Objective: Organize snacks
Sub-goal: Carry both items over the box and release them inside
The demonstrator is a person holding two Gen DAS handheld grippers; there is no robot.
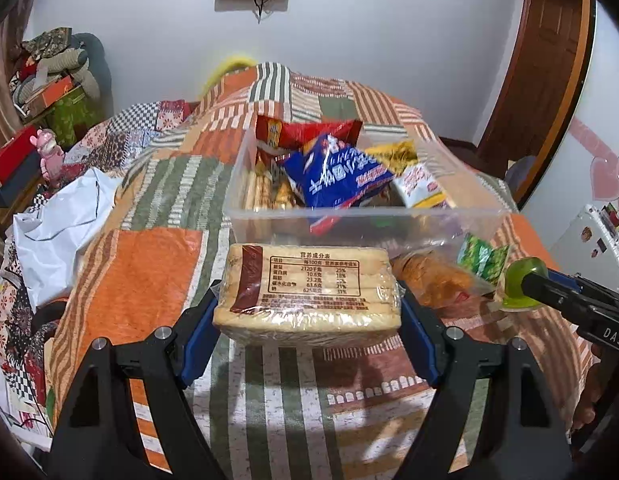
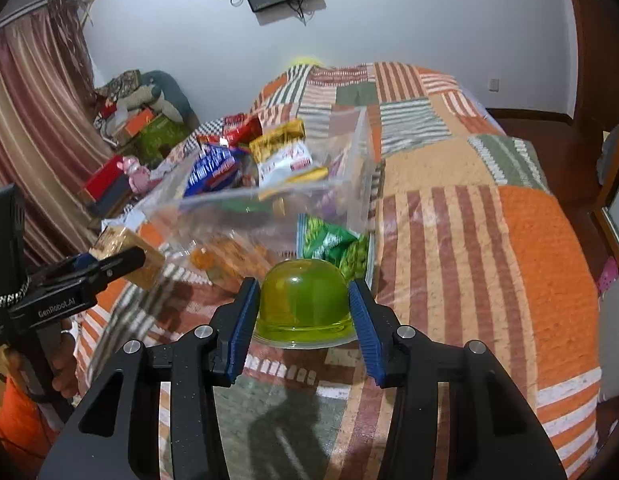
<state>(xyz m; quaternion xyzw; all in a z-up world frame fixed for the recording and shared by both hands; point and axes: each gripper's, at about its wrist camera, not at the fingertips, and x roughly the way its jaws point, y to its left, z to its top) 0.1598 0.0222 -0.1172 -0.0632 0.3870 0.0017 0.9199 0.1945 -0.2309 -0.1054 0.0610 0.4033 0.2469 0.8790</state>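
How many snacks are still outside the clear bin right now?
4: cracker pack in the left gripper, green jelly cup in the right gripper, orange bag and green packet on the quilt beside the bin. More may be hidden.

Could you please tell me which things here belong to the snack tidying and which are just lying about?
Job:
clear bin
biscuit pack in left hand-held gripper
green jelly cup in right hand-held gripper
green packet
orange snack bag

Lying about:
white bag
pink toy
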